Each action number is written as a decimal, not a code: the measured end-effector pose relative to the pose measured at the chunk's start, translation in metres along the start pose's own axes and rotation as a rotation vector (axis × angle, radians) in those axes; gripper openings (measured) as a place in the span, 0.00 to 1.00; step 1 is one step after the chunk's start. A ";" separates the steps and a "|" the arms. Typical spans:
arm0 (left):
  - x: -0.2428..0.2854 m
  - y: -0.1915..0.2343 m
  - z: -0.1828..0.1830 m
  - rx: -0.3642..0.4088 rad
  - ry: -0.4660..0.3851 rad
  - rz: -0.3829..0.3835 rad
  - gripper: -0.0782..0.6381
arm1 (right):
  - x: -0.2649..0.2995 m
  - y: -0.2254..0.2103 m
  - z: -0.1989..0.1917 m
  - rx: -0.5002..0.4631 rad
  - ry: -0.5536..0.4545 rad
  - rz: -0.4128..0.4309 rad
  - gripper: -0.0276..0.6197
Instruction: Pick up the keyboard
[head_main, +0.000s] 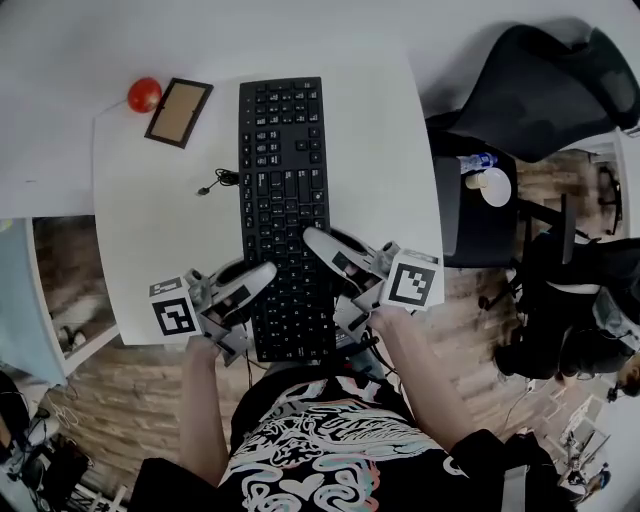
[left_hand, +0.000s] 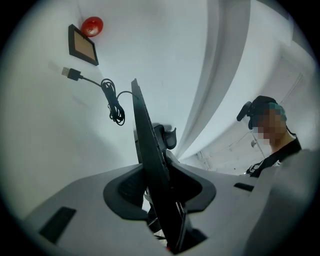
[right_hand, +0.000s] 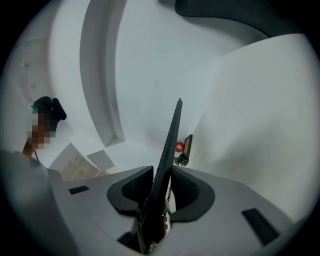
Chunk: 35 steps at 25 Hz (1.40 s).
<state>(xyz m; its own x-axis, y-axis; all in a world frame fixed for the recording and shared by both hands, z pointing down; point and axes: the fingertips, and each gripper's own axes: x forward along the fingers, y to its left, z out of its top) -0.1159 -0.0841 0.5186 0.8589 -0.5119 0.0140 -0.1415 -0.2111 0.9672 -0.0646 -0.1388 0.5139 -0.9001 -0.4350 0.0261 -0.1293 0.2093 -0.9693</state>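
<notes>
A black keyboard (head_main: 285, 180) lies lengthwise on the white table (head_main: 380, 130), its near end past the table's front edge. My left gripper (head_main: 265, 275) holds that end from the left and my right gripper (head_main: 318, 245) from the right. In the left gripper view the keyboard (left_hand: 150, 145) runs edge-on between the pads (left_hand: 127, 187), which rest on both its faces. The right gripper view shows the same: the thin black slab (right_hand: 167, 150) stands between the dark pads (right_hand: 185, 192), touching them. Both grippers point level.
A red ball (head_main: 144, 94) and a small framed board (head_main: 179, 112) lie at the table's far left corner. The keyboard's coiled cable (head_main: 215, 182) trails left of it. A black office chair (head_main: 540, 90) and a side stand with a bottle (head_main: 477, 160) are to the right.
</notes>
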 end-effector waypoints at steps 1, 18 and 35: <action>0.000 0.000 0.001 0.004 -0.003 0.000 0.29 | 0.000 0.000 0.000 -0.004 -0.002 0.003 0.24; -0.003 -0.019 0.005 0.035 0.018 -0.001 0.30 | -0.006 0.026 -0.002 -0.046 -0.079 -0.025 0.24; 0.002 0.004 0.001 -0.016 -0.067 0.076 0.30 | 0.001 -0.003 -0.001 0.037 0.006 0.002 0.23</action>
<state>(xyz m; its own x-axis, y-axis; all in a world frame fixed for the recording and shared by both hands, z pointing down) -0.1153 -0.0870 0.5224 0.8109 -0.5809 0.0706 -0.1967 -0.1569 0.9678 -0.0651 -0.1391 0.5168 -0.9028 -0.4294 0.0254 -0.1122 0.1779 -0.9776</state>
